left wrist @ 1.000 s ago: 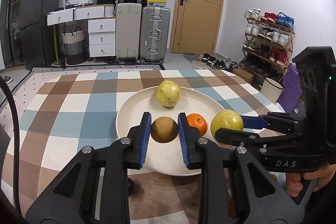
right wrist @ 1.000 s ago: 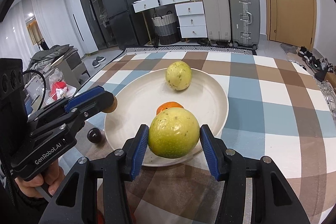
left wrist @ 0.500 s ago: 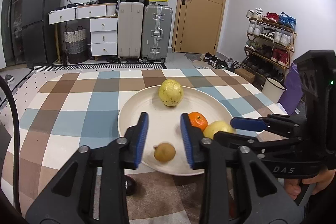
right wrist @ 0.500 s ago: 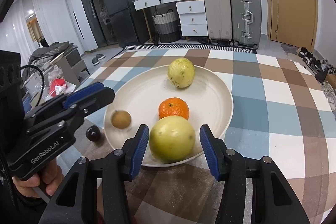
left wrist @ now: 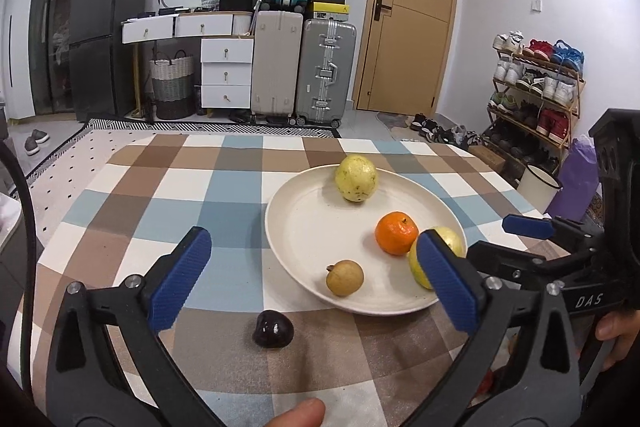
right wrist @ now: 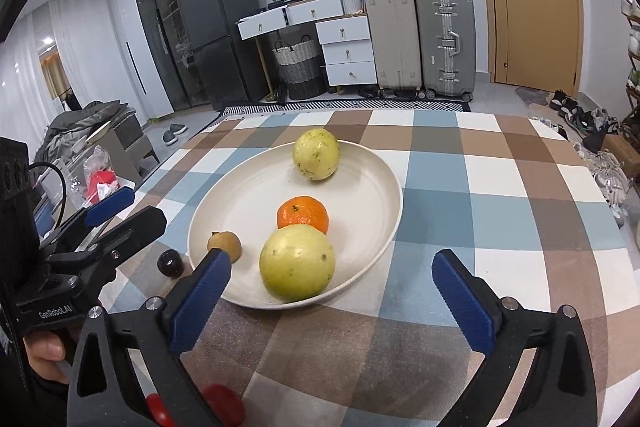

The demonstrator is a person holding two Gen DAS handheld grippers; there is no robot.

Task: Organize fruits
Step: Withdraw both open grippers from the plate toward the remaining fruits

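Fruits on plate [right wrist: 372,247]: two guavas [right wrist: 297,263], one mandarin [right wrist: 303,213], one brown fruit [right wrist: 225,243] (both grippers [right wrist: 332,285] opening, empty).

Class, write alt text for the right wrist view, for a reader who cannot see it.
A cream plate on a checked tablecloth holds two yellow-green guavas, a mandarin and a small brown fruit. The right tool is opening with nothing between its pads. A dark fruit lies off the plate.

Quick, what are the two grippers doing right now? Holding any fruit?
Left gripper: jaws opening, holding nothing.
Right gripper: jaws opening, holding nothing.
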